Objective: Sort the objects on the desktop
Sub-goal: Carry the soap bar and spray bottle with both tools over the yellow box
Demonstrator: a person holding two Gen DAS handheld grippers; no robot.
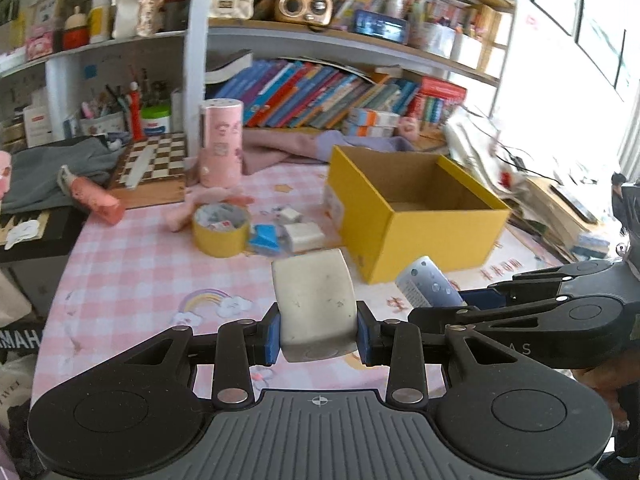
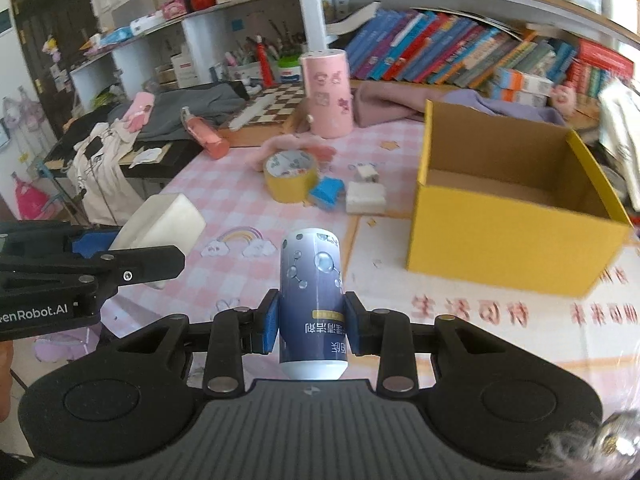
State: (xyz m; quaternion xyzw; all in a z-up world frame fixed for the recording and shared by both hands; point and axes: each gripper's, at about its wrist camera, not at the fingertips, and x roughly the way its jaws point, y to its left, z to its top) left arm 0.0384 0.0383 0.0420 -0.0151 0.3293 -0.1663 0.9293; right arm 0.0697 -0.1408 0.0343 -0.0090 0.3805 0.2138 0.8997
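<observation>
My left gripper [image 1: 318, 334] is shut on a cream white block [image 1: 314, 300] and holds it above the pink checked tablecloth; the block also shows in the right wrist view [image 2: 166, 218]. My right gripper [image 2: 311, 322] is shut on a blue and white bottle [image 2: 311, 280], also seen in the left wrist view [image 1: 426, 284]. An open yellow cardboard box [image 1: 416, 210] stands on the table ahead; in the right wrist view it [image 2: 512, 216] is to the right. Its inside looks empty.
A yellow tape roll [image 1: 221, 229], a blue object [image 1: 264, 238] and small white blocks [image 1: 304, 234] lie left of the box. A pink cylinder [image 1: 221, 144], a pink bottle [image 1: 96, 196], a chessboard [image 1: 154, 160] and cloths are behind. Bookshelves line the back.
</observation>
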